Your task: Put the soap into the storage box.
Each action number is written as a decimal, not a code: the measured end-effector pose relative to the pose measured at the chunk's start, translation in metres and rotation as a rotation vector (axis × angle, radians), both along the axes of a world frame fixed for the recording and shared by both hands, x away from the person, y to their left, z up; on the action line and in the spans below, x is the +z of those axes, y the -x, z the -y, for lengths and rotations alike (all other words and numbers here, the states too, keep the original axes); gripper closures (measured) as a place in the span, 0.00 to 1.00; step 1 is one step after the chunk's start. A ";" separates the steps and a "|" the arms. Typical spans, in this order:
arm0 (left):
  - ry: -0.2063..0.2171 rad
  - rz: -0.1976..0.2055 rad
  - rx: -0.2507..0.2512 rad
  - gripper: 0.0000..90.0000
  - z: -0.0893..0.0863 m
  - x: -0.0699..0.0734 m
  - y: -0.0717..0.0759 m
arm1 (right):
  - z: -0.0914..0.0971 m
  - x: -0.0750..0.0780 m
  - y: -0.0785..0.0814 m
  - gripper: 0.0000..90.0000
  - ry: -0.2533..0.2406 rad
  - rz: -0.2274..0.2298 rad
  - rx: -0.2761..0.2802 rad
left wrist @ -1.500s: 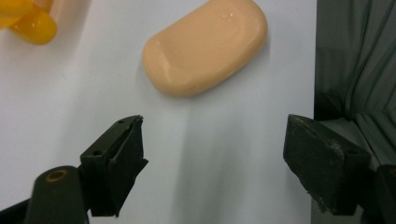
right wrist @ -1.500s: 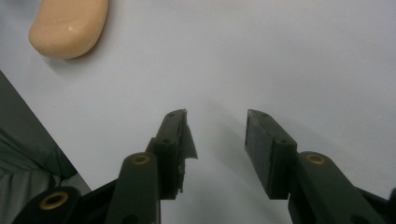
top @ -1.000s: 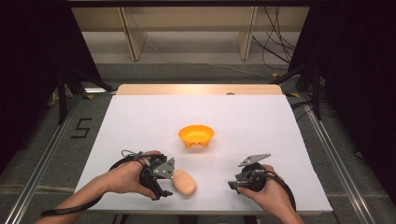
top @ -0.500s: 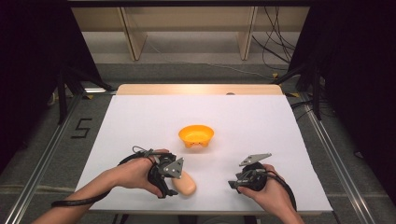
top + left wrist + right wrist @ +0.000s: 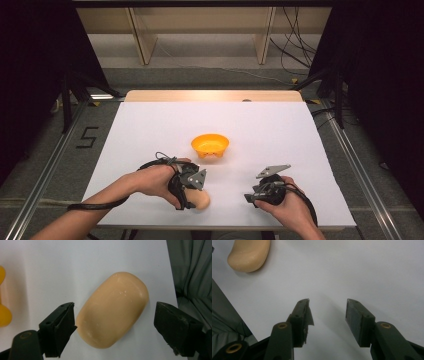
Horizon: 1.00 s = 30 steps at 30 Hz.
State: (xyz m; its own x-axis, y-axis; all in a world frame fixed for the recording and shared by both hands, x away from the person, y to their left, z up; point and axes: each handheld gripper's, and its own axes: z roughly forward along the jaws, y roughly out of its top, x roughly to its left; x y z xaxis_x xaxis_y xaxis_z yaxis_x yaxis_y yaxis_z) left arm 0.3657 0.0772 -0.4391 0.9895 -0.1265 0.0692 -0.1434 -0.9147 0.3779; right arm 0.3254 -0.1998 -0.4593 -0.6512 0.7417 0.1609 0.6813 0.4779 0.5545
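- The left hand-held gripper (image 5: 113, 322) has spread jaws, which have just been opening; its black, blocky pads (image 5: 62, 326) flank the bread roll (image 5: 113, 312) with a gap on each side, neither pad pressing on it.
- The bread roll is a smooth, rounded oblong of pale tan, slightly glossy like moulded plastic, and lies flat on the worktop (image 5: 280, 135) near its front edge, just beside the person's left hand (image 5: 152, 180).
- The worktop is a matte white sheet on a light wooden board.
- The right hand-held gripper (image 5: 328, 312) holds its jaws apart over bare white surface, nothing between them; its pads (image 5: 358, 317) are dark and flat, one with a ragged rubbery edge.
- An orange bowl (image 5: 210, 145), round, shiny and plastic-looking, stands upright near the worktop's middle, apart from the roll.
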 end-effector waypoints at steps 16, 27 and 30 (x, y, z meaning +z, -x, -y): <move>-0.054 -0.056 -0.059 0.17 0.012 -0.012 -0.001 | -0.001 -0.001 0.000 0.60 -0.008 -0.018 0.010; -0.097 -0.042 -0.069 0.16 0.018 -0.020 -0.004 | 0.000 -0.003 0.000 0.59 0.006 -0.025 0.018; -0.118 -0.038 -0.072 0.16 0.020 -0.021 -0.004 | 0.000 -0.004 -0.001 0.58 0.017 -0.022 0.027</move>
